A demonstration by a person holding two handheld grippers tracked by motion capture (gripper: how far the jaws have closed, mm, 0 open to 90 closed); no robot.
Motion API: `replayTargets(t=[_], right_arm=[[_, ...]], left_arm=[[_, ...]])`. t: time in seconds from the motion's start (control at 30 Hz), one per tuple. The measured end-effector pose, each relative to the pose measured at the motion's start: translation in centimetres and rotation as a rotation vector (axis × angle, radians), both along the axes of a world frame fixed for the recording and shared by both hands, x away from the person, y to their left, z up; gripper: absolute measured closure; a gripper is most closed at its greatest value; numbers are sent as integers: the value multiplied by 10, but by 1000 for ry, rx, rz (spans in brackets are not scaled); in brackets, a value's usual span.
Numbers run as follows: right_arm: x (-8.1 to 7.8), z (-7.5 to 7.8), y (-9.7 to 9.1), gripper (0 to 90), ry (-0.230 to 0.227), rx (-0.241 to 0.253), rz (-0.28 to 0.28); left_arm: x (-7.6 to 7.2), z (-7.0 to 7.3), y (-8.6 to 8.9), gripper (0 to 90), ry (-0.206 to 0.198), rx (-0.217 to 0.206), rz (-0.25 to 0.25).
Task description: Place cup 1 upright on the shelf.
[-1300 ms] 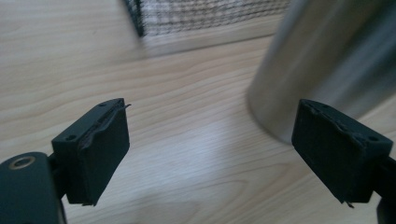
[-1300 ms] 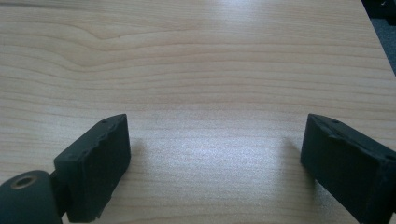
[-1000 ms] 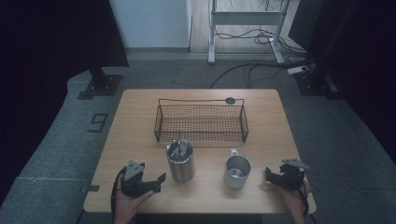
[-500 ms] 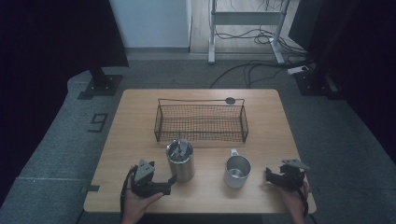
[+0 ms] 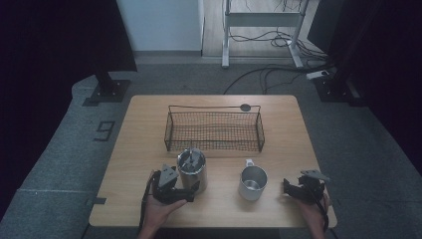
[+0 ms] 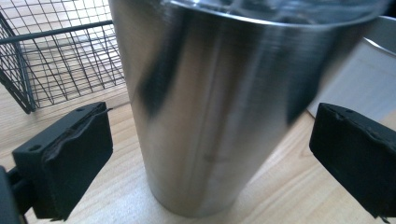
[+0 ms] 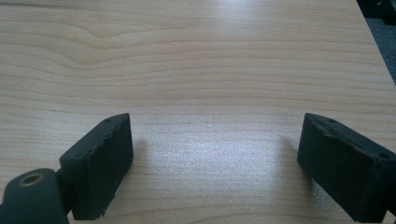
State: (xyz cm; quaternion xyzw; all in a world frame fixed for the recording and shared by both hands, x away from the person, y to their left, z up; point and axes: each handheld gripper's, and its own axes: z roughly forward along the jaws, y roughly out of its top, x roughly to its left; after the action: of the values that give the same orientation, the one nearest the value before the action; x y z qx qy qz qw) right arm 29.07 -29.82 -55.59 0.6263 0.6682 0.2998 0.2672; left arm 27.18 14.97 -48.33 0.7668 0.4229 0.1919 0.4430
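The steel tumbler (image 5: 192, 170) stands upright near the table's (image 5: 149, 129) front edge, some utensil inside (too small to name). It is brushed and tapered. The left gripper (image 5: 185, 193), spread, flanks it untouching. Wire basket (image 5: 215, 130) at twelve o'clock; steel mug (image 5: 252, 182) at three. The right gripper (image 7: 212, 163) gapes over bare wood.

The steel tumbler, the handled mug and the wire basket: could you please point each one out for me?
steel tumbler (image 6: 201, 116), left gripper view, middle of its brushed side wall.
handled mug (image 5: 252, 183), high view, its outer wall.
wire basket (image 5: 214, 107), high view, its far top rim.
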Motion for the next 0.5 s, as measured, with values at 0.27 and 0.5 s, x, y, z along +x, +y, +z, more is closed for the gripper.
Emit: replayTargets(t=[0.27, 0.5], right_arm=[[0, 0, 0, 104, -1, 1, 0], [0, 0, -1, 106, -1, 1, 0]], left_arm=[[11, -3, -10, 0, -22, -11, 9], [19, -5, -18, 0, -35, -19, 8]])
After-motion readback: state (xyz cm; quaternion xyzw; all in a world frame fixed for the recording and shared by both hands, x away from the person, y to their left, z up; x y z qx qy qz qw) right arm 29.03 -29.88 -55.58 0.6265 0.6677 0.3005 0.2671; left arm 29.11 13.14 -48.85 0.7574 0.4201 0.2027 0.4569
